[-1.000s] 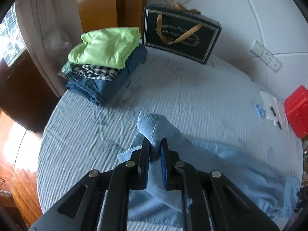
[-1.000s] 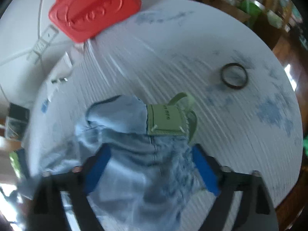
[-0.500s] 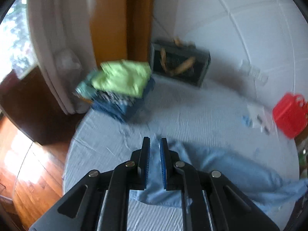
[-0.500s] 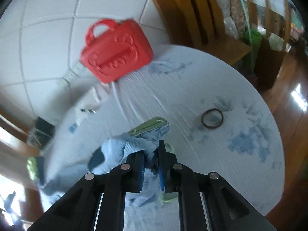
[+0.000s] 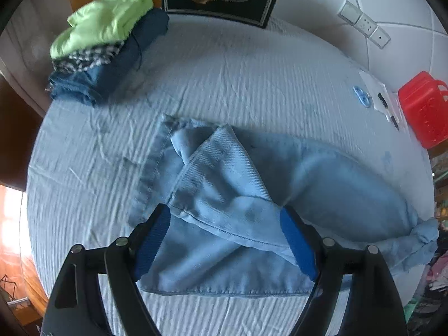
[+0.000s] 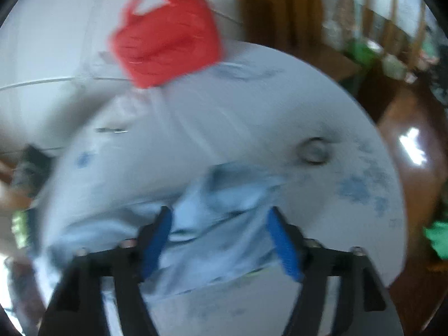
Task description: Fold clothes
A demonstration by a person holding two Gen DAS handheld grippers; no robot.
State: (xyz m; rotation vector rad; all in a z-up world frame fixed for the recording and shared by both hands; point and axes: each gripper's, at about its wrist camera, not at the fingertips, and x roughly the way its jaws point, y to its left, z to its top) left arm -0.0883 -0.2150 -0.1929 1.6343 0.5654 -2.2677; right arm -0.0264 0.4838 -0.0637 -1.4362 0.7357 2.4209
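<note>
Left gripper (image 5: 224, 238): black frame, two angled fingers, ribbed blue pads (image 5: 152, 242) on inner faces, silver screw heads along finger links, slot cut in outer arm. Right gripper (image 6: 219, 238): same build, black arms, blue pads (image 6: 281, 245), silver screws; view blurred, finer detail unreadable.

The left gripper (image 5: 224, 240) is pointing forward and down, its two black fingers (image 5: 152, 238) with blue pads spreading wide apart and gripping nothing. The right gripper (image 6: 219, 238) is angling down the same way, its blue-padded fingers (image 6: 281, 245) also standing wide apart; that view is blurring.
</note>
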